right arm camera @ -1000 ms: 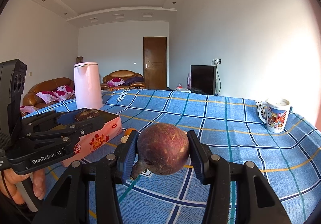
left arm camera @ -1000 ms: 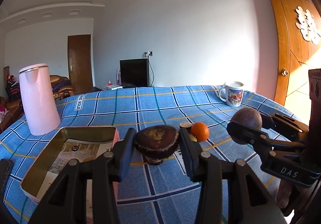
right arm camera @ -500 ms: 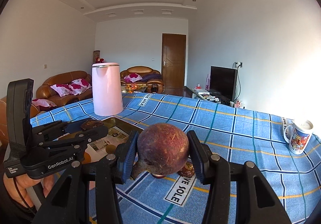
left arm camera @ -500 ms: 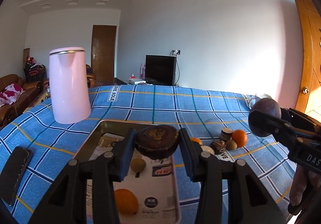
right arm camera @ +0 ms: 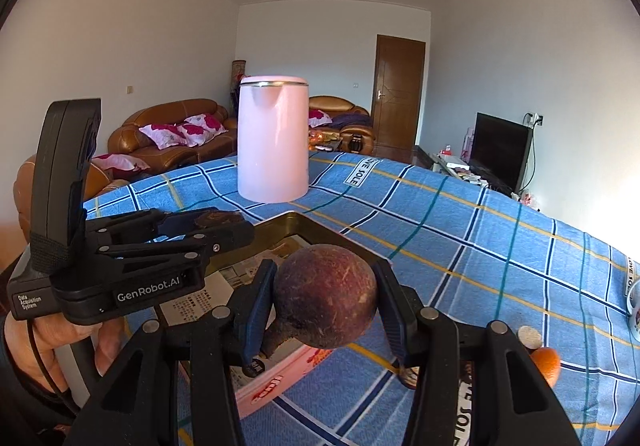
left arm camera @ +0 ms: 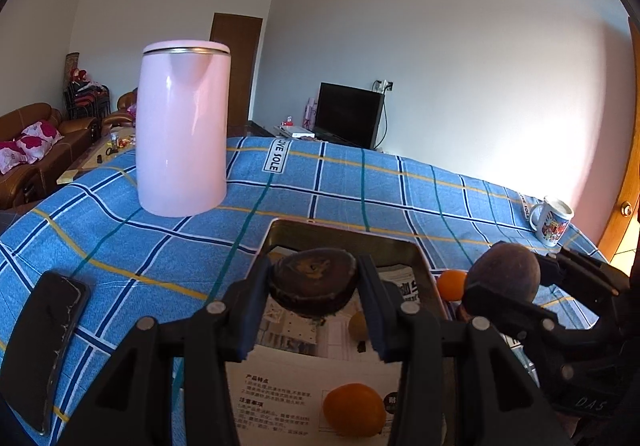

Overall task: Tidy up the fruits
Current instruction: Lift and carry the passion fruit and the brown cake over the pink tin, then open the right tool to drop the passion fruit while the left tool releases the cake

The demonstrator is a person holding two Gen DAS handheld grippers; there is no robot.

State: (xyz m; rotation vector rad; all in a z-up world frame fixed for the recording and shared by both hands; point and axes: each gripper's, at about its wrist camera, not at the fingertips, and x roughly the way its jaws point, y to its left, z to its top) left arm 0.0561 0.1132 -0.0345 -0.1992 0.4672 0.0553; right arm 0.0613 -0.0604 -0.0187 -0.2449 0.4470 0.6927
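Left gripper [left arm camera: 314,292] is clamping a dark flattish fruit [left arm camera: 313,281], jaws squeezed against its sides, hanging over the metal tin [left arm camera: 416,254]. Right gripper [right arm camera: 325,308] is pinching a round purple fruit [right arm camera: 325,296] the same way, sitting over the tin's near corner. In the left camera's view, an orange [left arm camera: 354,409] is lying in the tin at about 6 o'clock, another orange [left arm camera: 451,283] is sitting on the blue checked cloth [left arm camera: 352,190] at 3 o'clock, and a pink kettle [left arm camera: 182,130] is standing at 11.
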